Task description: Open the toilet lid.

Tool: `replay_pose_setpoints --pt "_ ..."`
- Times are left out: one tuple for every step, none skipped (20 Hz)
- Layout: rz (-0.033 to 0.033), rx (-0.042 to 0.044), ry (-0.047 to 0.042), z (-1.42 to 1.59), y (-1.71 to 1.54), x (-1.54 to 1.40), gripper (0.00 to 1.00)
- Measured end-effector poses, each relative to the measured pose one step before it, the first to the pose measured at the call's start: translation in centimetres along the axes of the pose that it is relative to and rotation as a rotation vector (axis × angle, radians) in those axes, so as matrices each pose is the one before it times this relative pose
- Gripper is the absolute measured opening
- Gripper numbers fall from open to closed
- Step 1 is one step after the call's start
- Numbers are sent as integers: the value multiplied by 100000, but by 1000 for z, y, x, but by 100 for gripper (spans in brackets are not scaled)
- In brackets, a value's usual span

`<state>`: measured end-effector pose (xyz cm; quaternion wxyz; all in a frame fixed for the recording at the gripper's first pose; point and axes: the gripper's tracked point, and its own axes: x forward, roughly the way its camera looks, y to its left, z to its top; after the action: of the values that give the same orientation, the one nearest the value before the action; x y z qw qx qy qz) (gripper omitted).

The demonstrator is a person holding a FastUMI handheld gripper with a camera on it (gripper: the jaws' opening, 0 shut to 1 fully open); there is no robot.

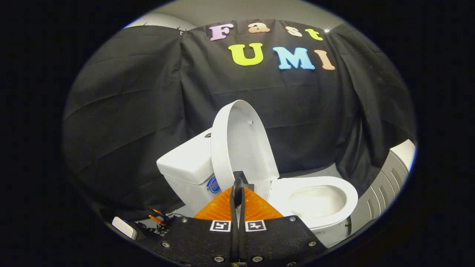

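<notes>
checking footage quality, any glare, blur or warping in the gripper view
Gripper view: sharp throughout, no motion blur; fisheye bends the booth wall; soft sheen but no harsh glare on the raised toilet lid and seat; gripper fingers together, holding nothing.

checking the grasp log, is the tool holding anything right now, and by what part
Nothing is held. The tool has its fingers shut together, empty, in front of the raised toilet lid.

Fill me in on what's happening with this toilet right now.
A person is working a handheld gripper on a white toilet in a black-draped booth. The lid already stands raised, leaning back toward the tank, and the bowl lies open. The fingers are closed together with nothing between them, their tips right at the lid's lower edge.
</notes>
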<state>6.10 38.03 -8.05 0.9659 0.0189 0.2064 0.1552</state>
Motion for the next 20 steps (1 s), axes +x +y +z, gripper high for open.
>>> replay_pose_setpoints --pt "1124 267 244 -56 121 115 0" --pt "945 -58 50 130 164 66 0" --pt "172 -869 -28 6 67 36 0" --pt "328 -1307 503 75 111 9 0" --pt "-100 -1699 -412 3 -60 42 0" --pt "-138 -971 -344 198 -177 -166 0" --pt "226 211 -815 -99 -101 80 0" --pt "2752 1416 -121 -13 337 50 0" --pt "5360 2133 756 -407 1152 258 5" --pt "1308 1461 953 -404 236 39 15" --pt "-115 301 -326 35 -456 -522 25" --pt "-2140 -1467 -1353 413 -679 -182 35" --pt "-2489 -1944 -1580 321 -613 -409 58" --pt "-771 -1324 -1329 287 -388 -468 72" --pt "88 -175 -1143 -166 -141 -195 90" --pt "375 448 -867 163 -278 -497 93" --pt "318 516 -1335 341 -323 -652 95" --pt "84 413 -1817 615 -436 -626 95" --pt "-262 228 -2258 784 -560 -497 94" --pt "-760 -299 -1507 602 -573 -385 94"
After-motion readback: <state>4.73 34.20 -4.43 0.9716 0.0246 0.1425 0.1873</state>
